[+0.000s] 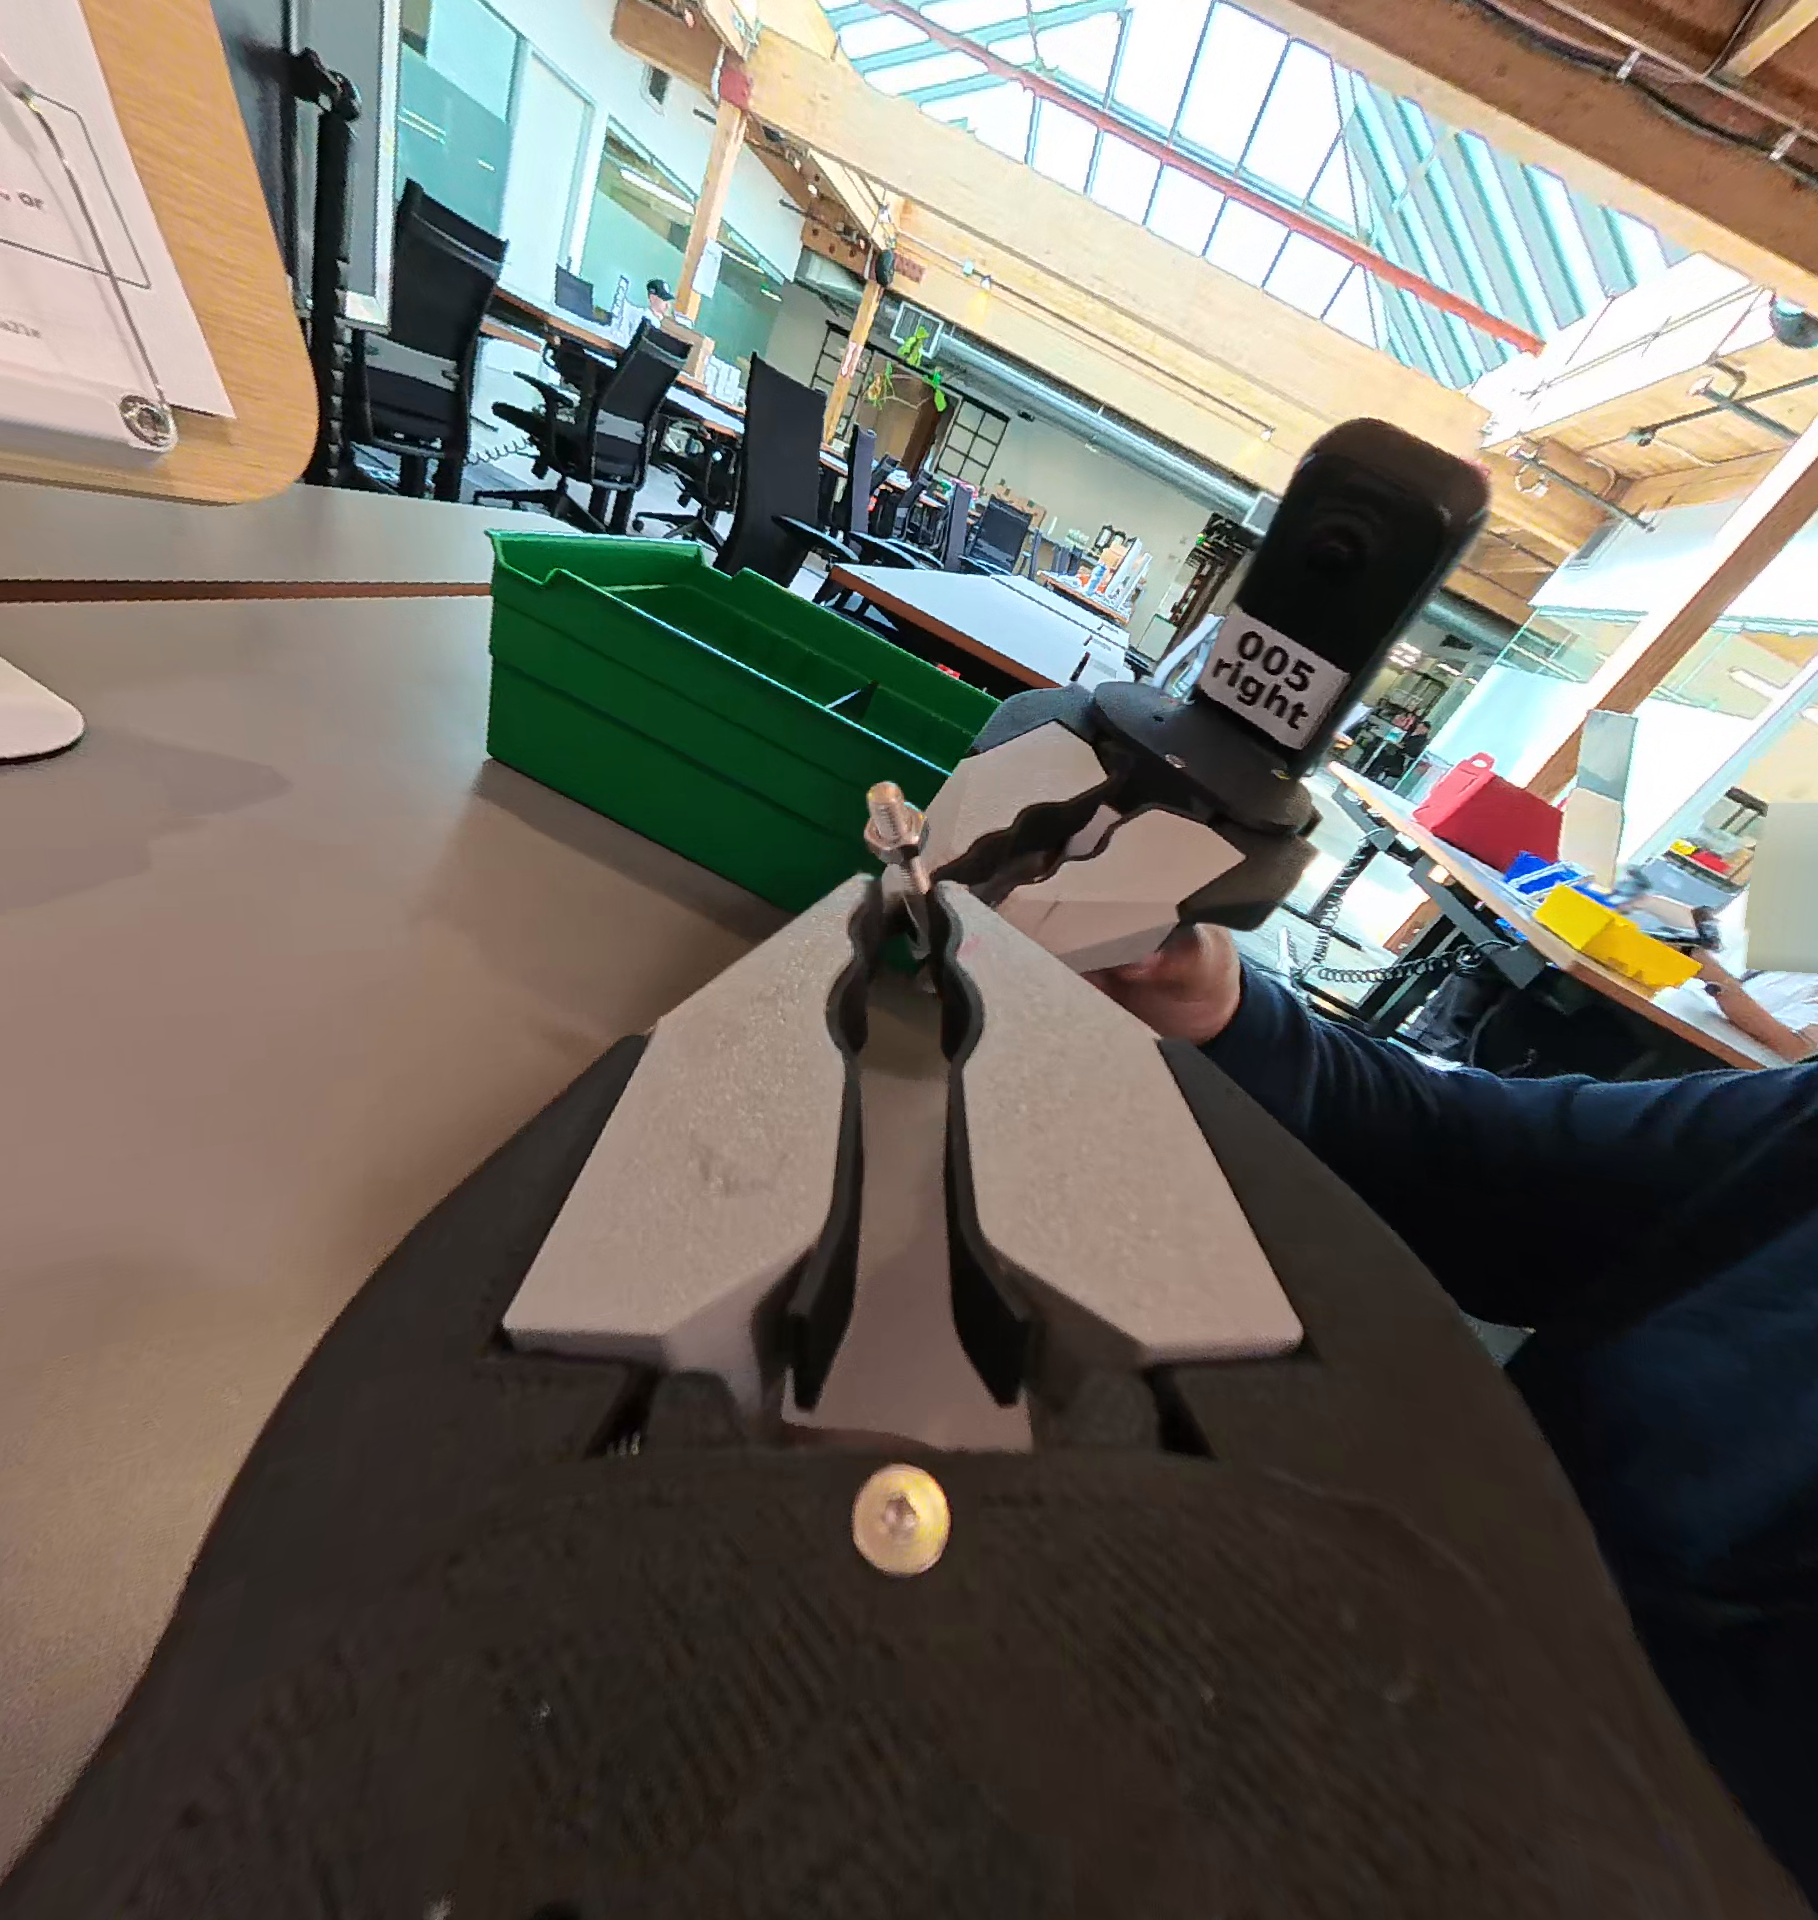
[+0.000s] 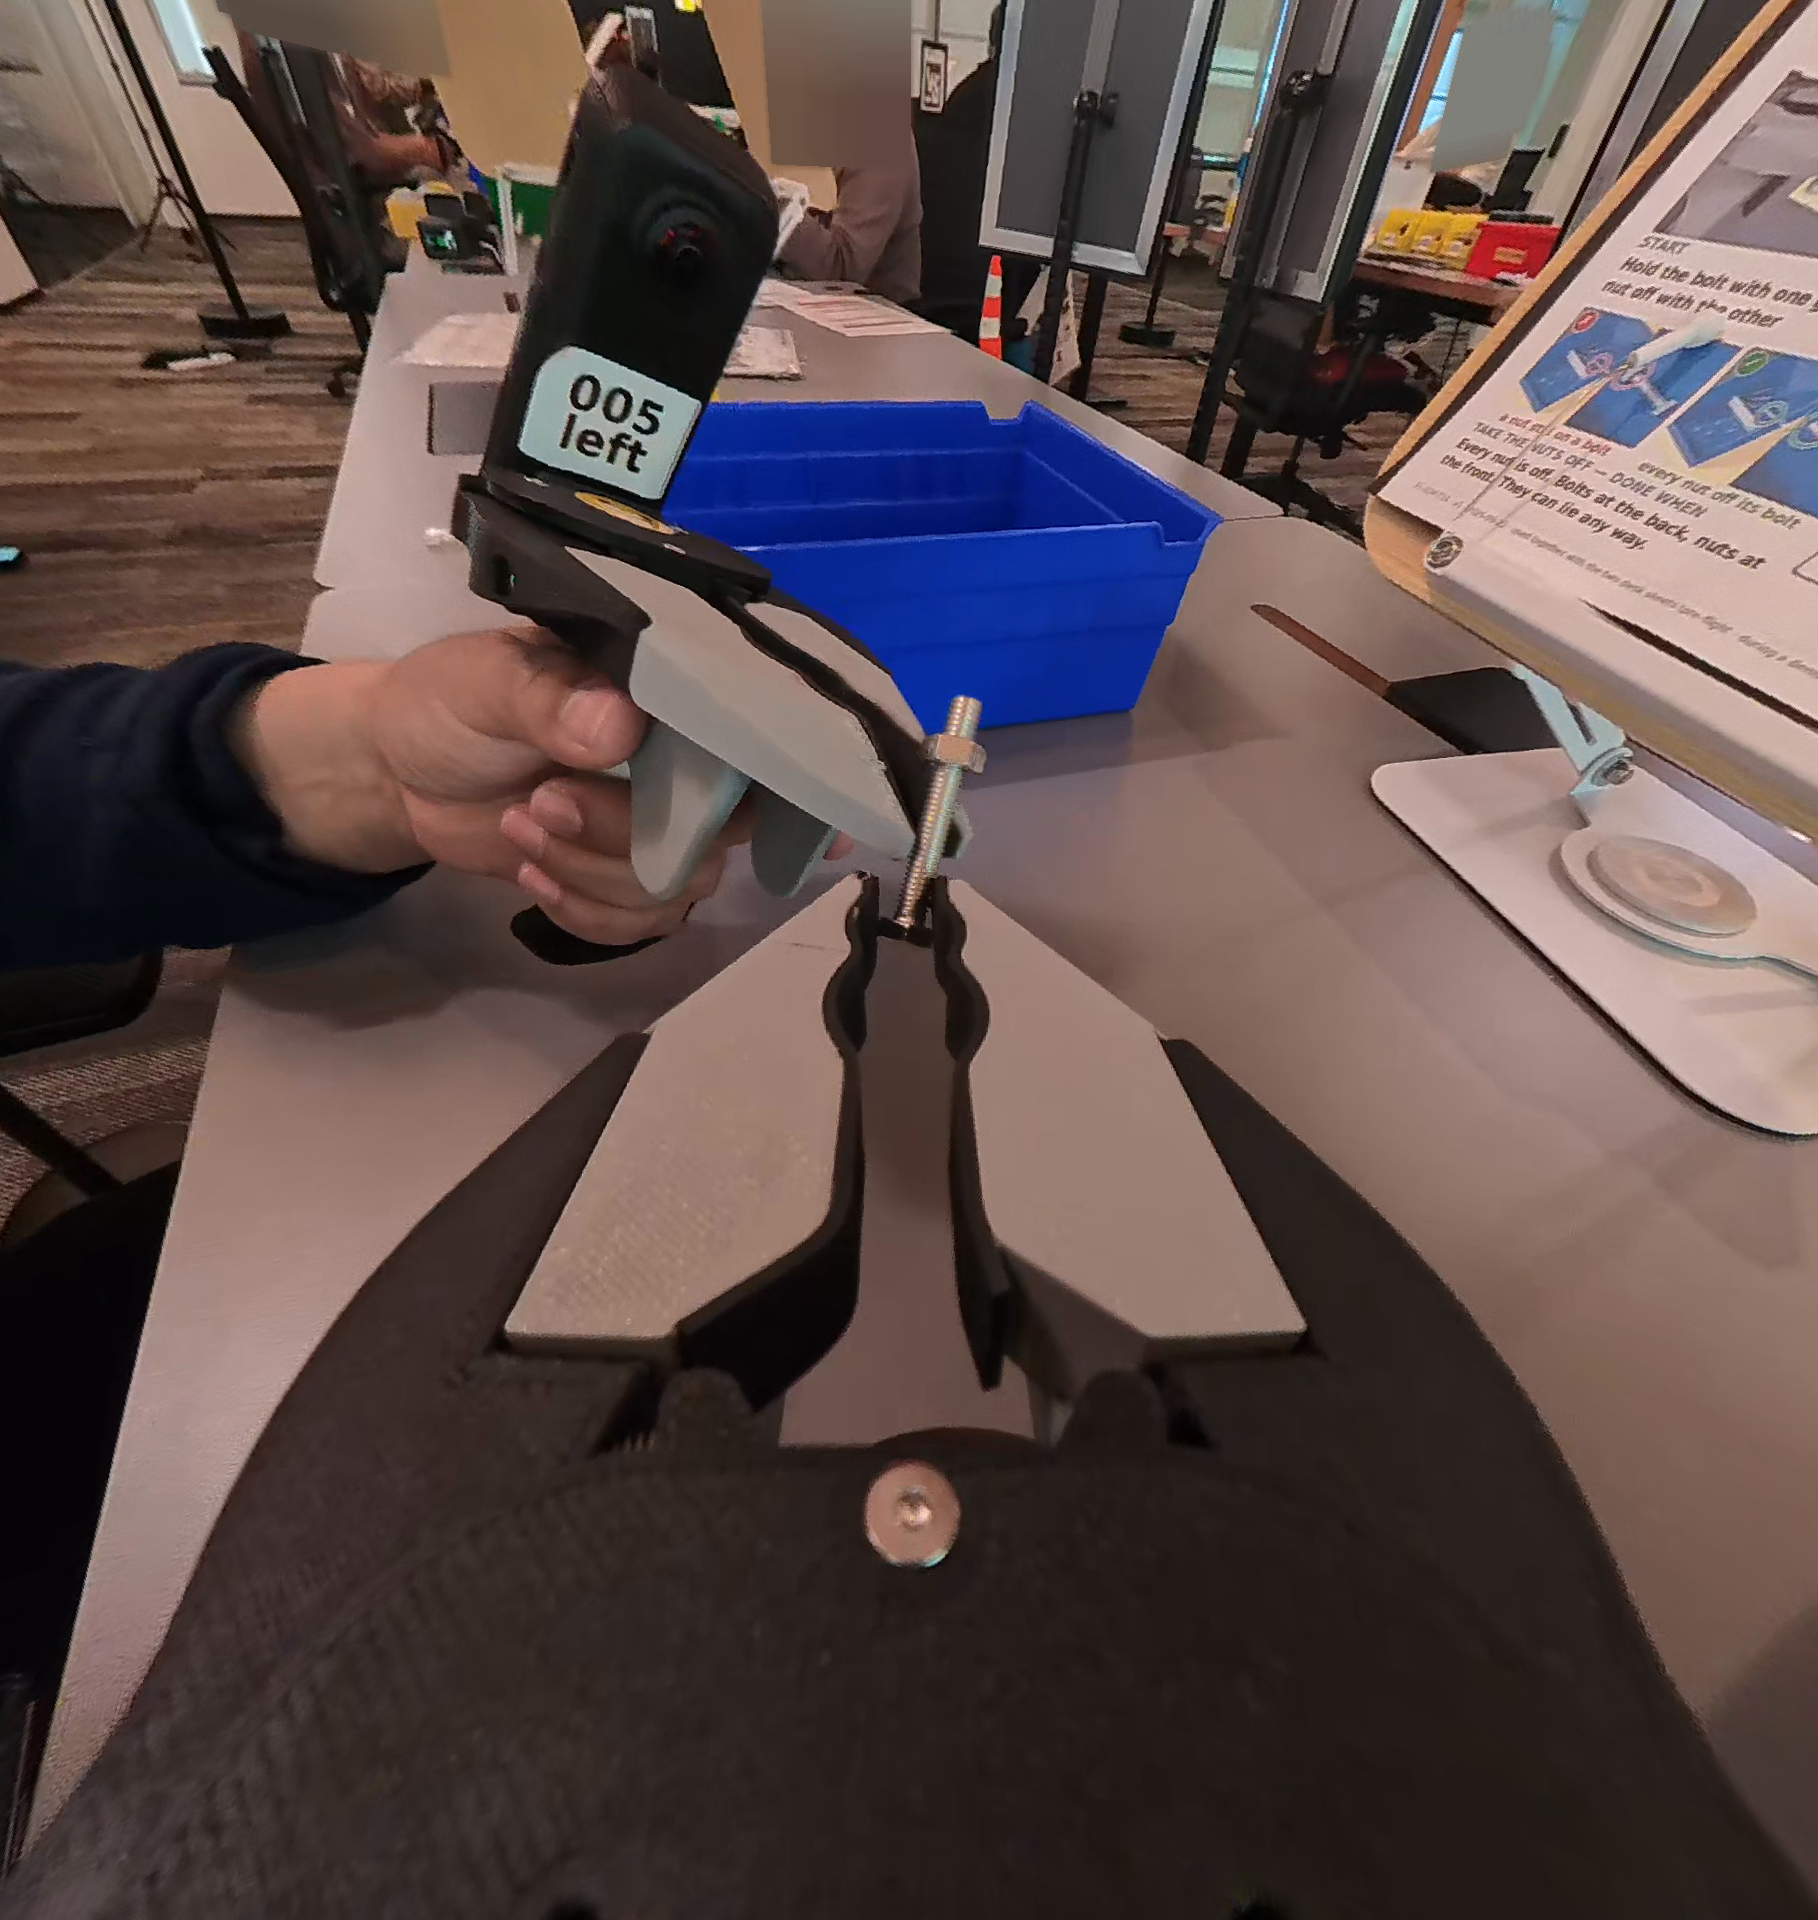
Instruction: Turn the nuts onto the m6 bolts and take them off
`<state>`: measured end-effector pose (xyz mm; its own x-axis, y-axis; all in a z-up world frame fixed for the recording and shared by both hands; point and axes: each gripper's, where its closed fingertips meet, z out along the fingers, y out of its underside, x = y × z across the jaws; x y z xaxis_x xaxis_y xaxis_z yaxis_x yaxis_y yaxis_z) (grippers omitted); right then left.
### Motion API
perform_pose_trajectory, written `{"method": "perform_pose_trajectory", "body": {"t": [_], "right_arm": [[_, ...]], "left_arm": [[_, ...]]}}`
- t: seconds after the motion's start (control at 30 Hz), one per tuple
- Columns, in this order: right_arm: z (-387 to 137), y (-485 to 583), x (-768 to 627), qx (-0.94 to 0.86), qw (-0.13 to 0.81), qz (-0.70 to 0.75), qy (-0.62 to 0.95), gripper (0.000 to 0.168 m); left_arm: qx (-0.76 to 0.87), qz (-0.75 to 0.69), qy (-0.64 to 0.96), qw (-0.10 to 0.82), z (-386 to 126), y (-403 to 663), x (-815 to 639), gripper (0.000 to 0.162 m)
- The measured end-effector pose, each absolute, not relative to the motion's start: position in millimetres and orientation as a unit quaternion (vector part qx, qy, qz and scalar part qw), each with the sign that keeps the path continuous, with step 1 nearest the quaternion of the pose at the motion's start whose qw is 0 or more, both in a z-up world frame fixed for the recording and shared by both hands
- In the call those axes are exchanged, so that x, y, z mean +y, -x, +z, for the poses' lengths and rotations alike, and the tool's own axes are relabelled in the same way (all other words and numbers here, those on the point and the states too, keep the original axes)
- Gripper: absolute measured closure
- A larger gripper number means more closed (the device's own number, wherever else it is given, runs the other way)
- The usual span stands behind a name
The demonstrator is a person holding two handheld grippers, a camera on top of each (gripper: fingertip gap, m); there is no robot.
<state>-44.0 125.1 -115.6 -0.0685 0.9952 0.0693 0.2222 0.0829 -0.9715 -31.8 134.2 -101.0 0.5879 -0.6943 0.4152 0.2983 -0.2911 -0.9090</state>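
Note:
A silver M6 bolt (image 2: 934,805) stands nearly upright above the grey table (image 2: 1248,935). A hex nut (image 2: 953,752) sits on its thread close to the top end, and neither gripper touches it. My right gripper (image 2: 905,906) is shut on the bolt's lower end. My left gripper (image 2: 931,831) comes in from the left and is shut on the shaft just below the nut. In the left wrist view the left gripper (image 1: 905,902) clamps the bolt (image 1: 900,857), the nut (image 1: 892,831) shows above, and the right gripper (image 1: 938,881) meets it from the right.
A blue bin (image 2: 988,582) stands behind the bolt in the right wrist view. A green bin (image 1: 676,717) stands behind it in the left wrist view. An instruction board on a white stand (image 2: 1570,873) is at the right. A person's hand (image 2: 489,758) holds the left gripper. Both grippers' tips are close together, under 4 cm apart.

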Motion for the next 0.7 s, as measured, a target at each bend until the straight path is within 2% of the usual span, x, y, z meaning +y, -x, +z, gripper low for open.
{"method": "perform_pose_trajectory", "body": {"t": [0.03,0.2,0.33,0.53,0.7], "right_arm": [[-117,45,123,-0.592,0.441,0.433,0.517,0.162],[-125,50,122,-0.599,0.448,0.412,0.521,0.162],[-130,52,122,-0.588,0.415,0.438,0.538,0.161],[-131,45,137,-0.579,0.408,0.433,0.557,0.157],[-134,45,138,-0.565,0.370,0.466,0.572,0.155]], "left_arm": [[0.144,-0.427,0.679,0.580,-101,32,135,0.151],[0.149,-0.401,0.687,0.588,-104,34,139,0.153],[0.177,-0.368,0.706,0.579,-109,34,140,0.153],[0.287,-0.192,0.738,0.579,-122,47,144,0.153],[0.384,-0.114,0.739,0.542,-167,31,142,0.153]]}}
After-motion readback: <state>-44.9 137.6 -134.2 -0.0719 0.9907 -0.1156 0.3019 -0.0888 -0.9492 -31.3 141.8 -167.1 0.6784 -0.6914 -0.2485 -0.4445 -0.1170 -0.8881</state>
